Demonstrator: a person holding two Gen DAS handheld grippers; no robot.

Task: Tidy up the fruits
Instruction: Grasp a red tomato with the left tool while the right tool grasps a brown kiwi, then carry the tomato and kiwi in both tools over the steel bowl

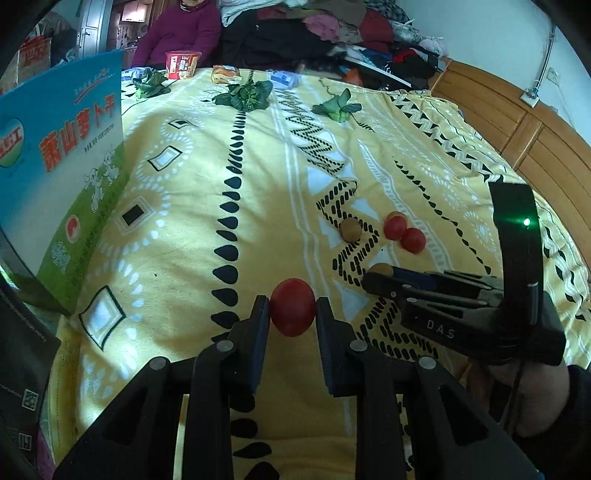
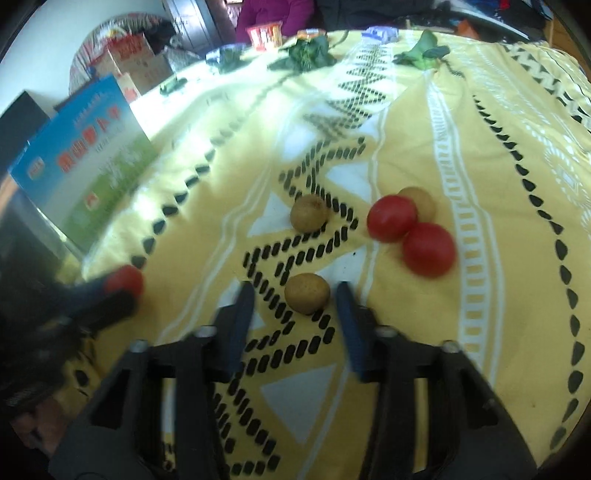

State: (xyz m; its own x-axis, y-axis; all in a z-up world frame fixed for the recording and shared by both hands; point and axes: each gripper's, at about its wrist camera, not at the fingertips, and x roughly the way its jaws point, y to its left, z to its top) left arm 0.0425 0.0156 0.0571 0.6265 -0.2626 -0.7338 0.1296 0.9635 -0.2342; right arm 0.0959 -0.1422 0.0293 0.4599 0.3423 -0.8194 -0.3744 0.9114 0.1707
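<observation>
On the yellow patterned bedspread point(image 1: 258, 184), my left gripper point(image 1: 291, 314) is shut on a red tomato point(image 1: 291, 308), its pads pressing on both sides. The right wrist view shows that same gripper point(image 2: 118, 291) with its tomato point(image 2: 123, 282) at the left, blurred. My right gripper point(image 2: 295, 295) stands open around a small brown round fruit point(image 2: 306, 298) that lies on the cloth, with a gap on each side. In the left wrist view the right gripper point(image 1: 380, 280) reaches in from the right. Two more tomatoes point(image 2: 391, 218) point(image 2: 428, 249) touch each other beyond it.
A second brown fruit point(image 2: 308, 213) lies farther off and a third point(image 2: 421, 199) behind the tomatoes. A blue and green box point(image 1: 66, 166) stands at the left edge. Leafy greens point(image 1: 245, 94), a red snack cup point(image 1: 181, 64) and a seated person point(image 1: 181, 33) are at the far end.
</observation>
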